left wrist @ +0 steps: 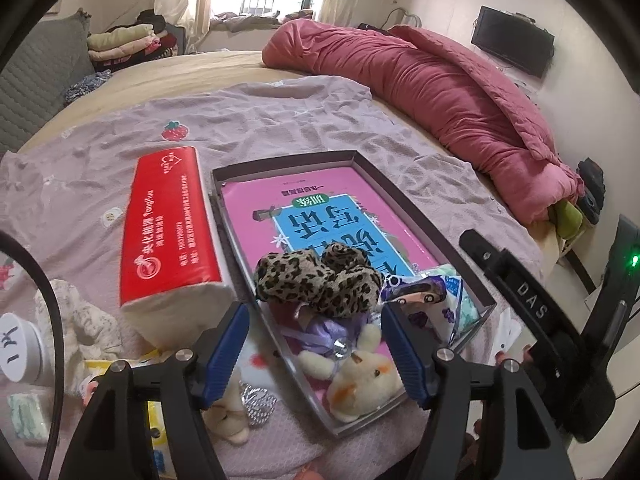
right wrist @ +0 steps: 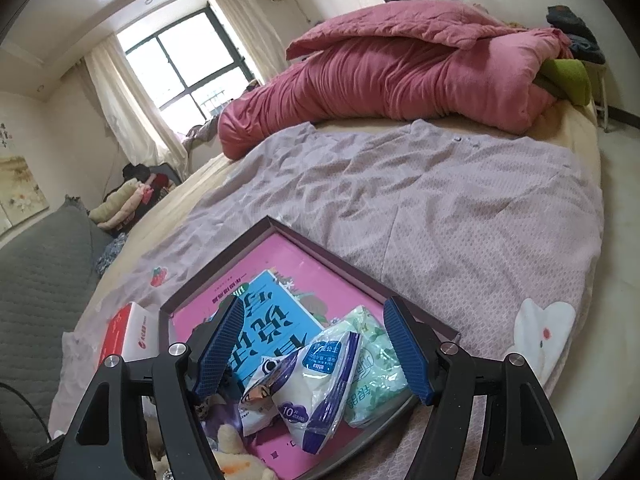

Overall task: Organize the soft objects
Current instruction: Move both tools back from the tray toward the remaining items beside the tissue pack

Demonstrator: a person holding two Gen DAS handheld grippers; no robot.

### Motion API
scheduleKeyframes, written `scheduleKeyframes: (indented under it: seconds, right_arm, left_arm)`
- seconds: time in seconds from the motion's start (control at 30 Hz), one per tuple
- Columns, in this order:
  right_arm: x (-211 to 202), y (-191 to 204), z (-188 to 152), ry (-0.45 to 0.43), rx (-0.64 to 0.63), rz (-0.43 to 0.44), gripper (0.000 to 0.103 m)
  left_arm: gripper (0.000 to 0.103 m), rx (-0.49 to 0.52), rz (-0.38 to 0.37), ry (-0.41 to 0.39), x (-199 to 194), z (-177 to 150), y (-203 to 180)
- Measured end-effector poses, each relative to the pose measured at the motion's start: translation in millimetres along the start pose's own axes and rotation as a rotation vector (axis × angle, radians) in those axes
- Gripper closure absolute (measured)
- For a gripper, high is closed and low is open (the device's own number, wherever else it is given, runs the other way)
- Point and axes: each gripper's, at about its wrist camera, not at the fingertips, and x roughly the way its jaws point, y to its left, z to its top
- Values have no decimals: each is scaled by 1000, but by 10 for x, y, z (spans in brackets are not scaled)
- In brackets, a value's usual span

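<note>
A shallow grey box (left wrist: 224, 184) lined with a pink and blue book lies on the lilac sheet. It holds a leopard-print soft item (left wrist: 316, 278), a cream plush toy with a purple bow (left wrist: 360, 376) and tissue packs (left wrist: 432, 296). My left gripper (left wrist: 316, 356) is open and empty just above the plush and the leopard item. In the right wrist view the box (right wrist: 328, 260) holds a white and purple pack (right wrist: 316, 384) and a green pack (right wrist: 372, 364). My right gripper (right wrist: 312, 352) is open and empty over these packs.
A red tissue pack (left wrist: 168, 228) lies left of the box. A small plush (left wrist: 230, 420), a silver ornament (left wrist: 258, 402), a white round tin (left wrist: 18, 348) and small packets lie at the near left. A rolled pink quilt (left wrist: 432, 92) lies across the bed behind.
</note>
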Motion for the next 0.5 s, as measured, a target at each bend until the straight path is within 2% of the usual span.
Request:
scheduleKeyframes:
  seconds: [0.17,0.5]
  right_arm:
    - [-65,30,5,-28,-16,-18,30]
    - [-269,108,15,-84,-72,0,30]
  left_arm:
    - [35,3,33,1,-61,-46,19]
    - [35,-4,35,-18,-292,-91,45]
